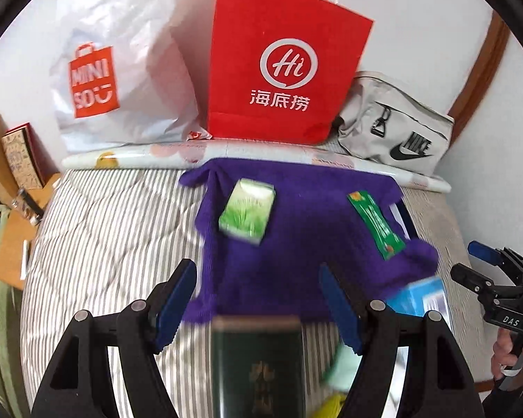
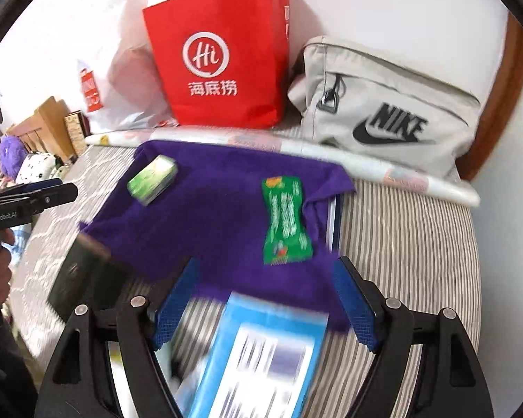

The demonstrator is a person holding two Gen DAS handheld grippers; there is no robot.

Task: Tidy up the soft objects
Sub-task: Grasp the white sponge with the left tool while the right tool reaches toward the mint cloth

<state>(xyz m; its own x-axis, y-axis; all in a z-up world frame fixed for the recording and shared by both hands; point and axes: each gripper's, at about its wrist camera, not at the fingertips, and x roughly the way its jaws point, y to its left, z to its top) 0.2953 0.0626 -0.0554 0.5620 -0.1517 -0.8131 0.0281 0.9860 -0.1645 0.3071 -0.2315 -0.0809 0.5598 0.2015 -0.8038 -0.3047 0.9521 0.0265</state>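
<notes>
On the striped bed (image 1: 115,230) lies a purple knitted cloth (image 1: 296,244), spread flat with its far edge near a rolled floral sheet (image 1: 139,155). 2 packets rest on the cloth: a light green tissue pack (image 1: 247,211) toward its left and a darker green wrapper (image 1: 376,224) toward its right, well apart from each other. Behind the roll, against the wall, stand a white Miniso bag (image 1: 122,80), a red paper bag (image 1: 282,62) and a grey Nike pouch (image 1: 397,129).

The left gripper (image 1: 258,299) hovers over the near edge of the cloth with its blue pads spread wide, holding nothing. A dark green booklet (image 1: 258,365), blurred, lies just below and between its fingers. Only this view shows the cardboard boxes (image 1: 10,174) at the bed's left side, and the right tool seen from outside at the far right.

The right gripper (image 2: 265,299) is likewise spread wide and empty above the cloth's (image 2: 209,216) near right corner, with a blurred light blue box (image 2: 261,358) between its fingers. This view alone shows a dark blue book edge (image 2: 334,216) poking out under the cloth beside the green wrapper (image 2: 286,223), plush toys (image 2: 21,163) past the bed's left edge, and the left tool at the left border. The tissue pack (image 2: 153,177) appears smaller here, and the booklet (image 2: 76,271) sits at the cloth's near left corner.
</notes>
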